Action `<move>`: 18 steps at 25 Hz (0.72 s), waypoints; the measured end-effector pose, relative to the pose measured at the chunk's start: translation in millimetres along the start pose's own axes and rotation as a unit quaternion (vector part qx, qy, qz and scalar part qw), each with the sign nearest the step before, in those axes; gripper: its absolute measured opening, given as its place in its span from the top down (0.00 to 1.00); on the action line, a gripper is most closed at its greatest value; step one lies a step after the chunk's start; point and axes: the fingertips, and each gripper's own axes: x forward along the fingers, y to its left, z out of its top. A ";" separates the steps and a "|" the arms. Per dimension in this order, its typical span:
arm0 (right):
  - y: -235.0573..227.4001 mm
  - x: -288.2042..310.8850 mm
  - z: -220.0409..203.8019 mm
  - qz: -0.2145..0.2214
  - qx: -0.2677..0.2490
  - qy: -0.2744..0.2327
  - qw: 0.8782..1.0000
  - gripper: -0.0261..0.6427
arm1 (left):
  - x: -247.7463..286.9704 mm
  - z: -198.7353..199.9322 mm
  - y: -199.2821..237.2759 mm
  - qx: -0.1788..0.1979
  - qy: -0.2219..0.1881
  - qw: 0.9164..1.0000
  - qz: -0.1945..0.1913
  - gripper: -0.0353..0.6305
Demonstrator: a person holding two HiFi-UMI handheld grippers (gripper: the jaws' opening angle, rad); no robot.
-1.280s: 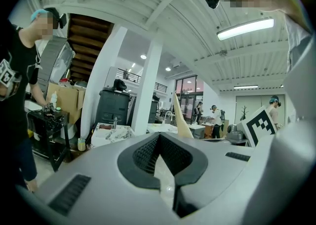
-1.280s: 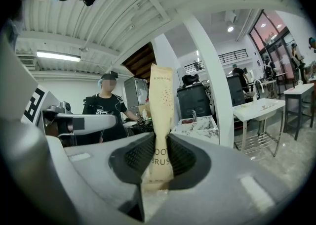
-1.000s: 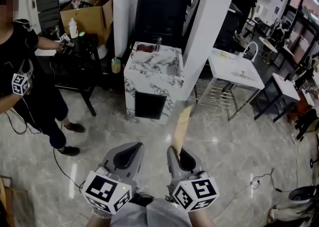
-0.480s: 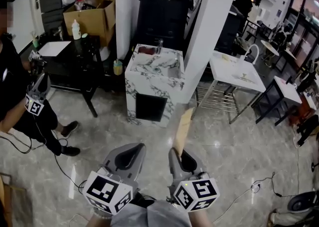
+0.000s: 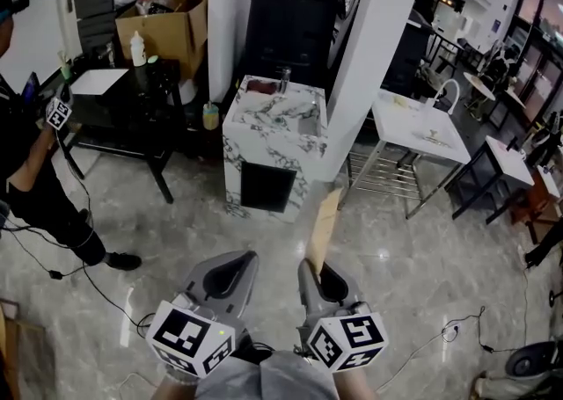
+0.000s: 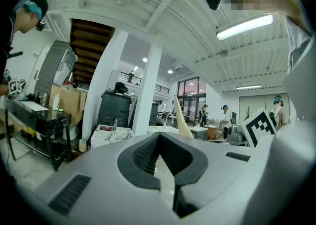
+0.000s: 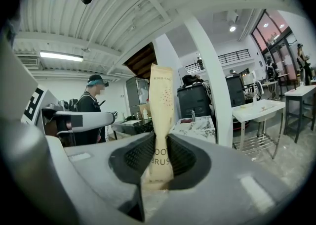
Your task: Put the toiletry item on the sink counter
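Note:
My right gripper (image 5: 310,268) is shut on a tall tan toothbrush box (image 5: 322,226), which stands up and forward out of its jaws. In the right gripper view the box (image 7: 160,112) is pinched at its lower end between the ribbed pads (image 7: 137,156). My left gripper (image 5: 230,263) sits beside it at the left, shut with nothing in it; its jaws (image 6: 159,137) meet at the tip. The marble sink counter (image 5: 264,119) with a faucet stands a few steps ahead on the floor, also seen as the counter (image 6: 111,134) and the counter (image 7: 196,124). Both grippers are far short of it.
A white pillar (image 5: 369,55) rises just right of the counter. A white table (image 5: 413,126) stands further right. A black table (image 5: 123,95) and a cardboard box (image 5: 171,25) are at the left. A person (image 5: 35,170) stands at the far left, with cables (image 5: 114,301) on the floor.
The person at the left has stepped back toward the left edge and raised a gripper. My two grippers and the box have stayed where they were.

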 end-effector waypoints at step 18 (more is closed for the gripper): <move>-18.1 24.7 2.6 -0.017 -0.002 0.002 1.000 0.85 | 34.7 3.1 19.9 -0.001 -0.003 1.000 -0.018 0.94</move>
